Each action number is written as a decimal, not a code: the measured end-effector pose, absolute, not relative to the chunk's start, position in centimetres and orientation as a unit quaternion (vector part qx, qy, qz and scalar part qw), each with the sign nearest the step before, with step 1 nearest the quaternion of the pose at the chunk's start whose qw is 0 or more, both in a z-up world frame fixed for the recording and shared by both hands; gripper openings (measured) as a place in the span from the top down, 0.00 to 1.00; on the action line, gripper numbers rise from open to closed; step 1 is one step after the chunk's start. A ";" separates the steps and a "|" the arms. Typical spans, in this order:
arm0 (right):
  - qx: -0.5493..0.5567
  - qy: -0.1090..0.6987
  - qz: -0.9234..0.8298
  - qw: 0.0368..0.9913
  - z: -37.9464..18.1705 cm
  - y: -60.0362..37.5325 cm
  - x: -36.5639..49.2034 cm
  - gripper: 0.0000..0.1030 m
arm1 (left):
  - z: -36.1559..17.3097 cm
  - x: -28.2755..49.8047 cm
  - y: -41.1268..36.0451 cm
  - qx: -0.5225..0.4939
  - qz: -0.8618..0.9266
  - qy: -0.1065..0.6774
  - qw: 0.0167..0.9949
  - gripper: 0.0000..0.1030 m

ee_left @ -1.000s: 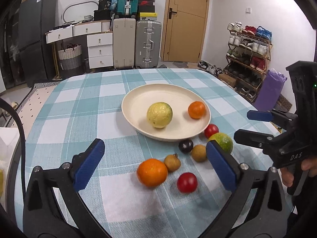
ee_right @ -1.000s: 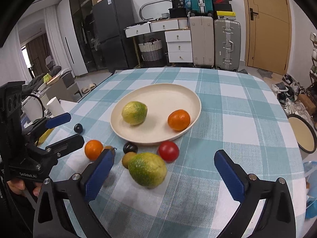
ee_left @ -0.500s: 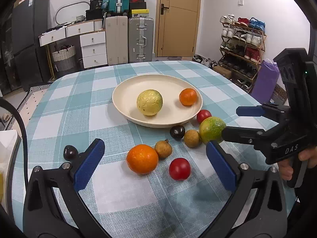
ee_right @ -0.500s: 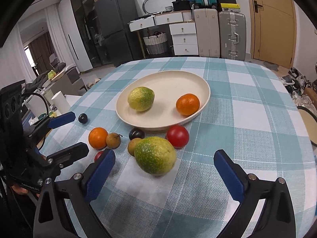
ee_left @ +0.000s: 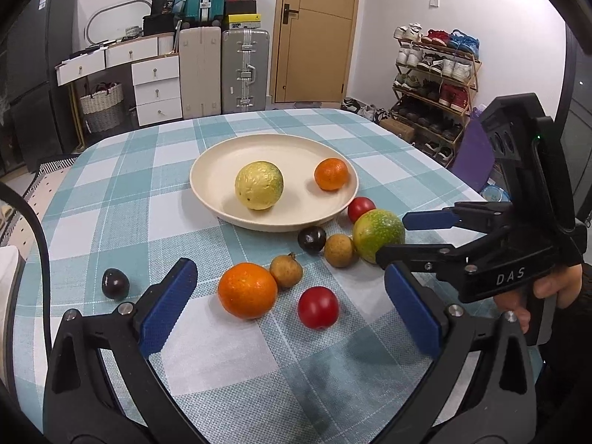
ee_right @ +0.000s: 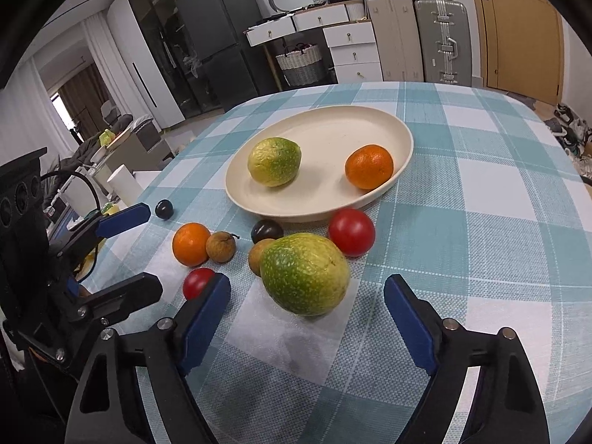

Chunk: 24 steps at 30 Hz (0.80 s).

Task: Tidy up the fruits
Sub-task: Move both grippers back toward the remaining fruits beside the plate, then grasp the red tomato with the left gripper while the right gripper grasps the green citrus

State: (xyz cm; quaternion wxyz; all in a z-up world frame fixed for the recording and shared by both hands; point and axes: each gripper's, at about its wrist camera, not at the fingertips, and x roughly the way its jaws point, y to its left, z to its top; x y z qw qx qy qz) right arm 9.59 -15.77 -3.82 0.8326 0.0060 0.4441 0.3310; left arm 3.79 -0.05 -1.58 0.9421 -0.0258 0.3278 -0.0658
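Closer now than a second ago: right gripper (ee_right: pixel 307 323), jaws wide open and empty, brought up to bracket the big green fruit (ee_right: pixel 305 273), with a pick-up for the plate (ee_right: pixel 401 131) likely next. Left gripper (ee_left: pixel 288 309), likewise spread and holding nothing, lowered toward the orange (ee_left: pixel 247 290) nearer the table's near edge. Crowding the green fruit: a brown longan (ee_right: pixel 257 257), dark plum (ee_right: pixel 266 230) and red tomato (ee_right: pixel 351 232), touching or just beside, easy to knock. Already plated: a yellow-green fruit (ee_right: pixel 274 161) and small orange (ee_right: pixel 369 166).

Teal-and-white checked tablecloth (ee_left: pixel 111 199) is showing; cream plate (ee_left: pixel 207 170) is bearing a yellow-green fruit (ee_left: pixel 259 189) and an orange mandarin (ee_left: pixel 331 174).
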 end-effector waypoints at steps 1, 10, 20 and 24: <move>0.006 0.447 0.332 0.831 -4.0 -15.7 9.6 0.15 | -1.6 3.8 -0.1 -0.026 -0.069 0.329 0.941 0.04; -0.006 0.439 0.333 0.835 -4.2 -14.9 9.4 0.25 | -2.1 3.9 -0.7 -0.019 -0.093 0.339 0.936 0.18; 0.002 0.450 0.323 0.832 -4.7 -14.6 9.7 0.33 | -2.4 4.0 -1.0 -0.022 -0.110 0.347 0.931 0.34; 0.003 0.453 0.324 0.831 -4.9 -14.3 9.7 0.36 | -2.6 4.1 -1.2 -0.021 -0.115 0.355 0.928 0.39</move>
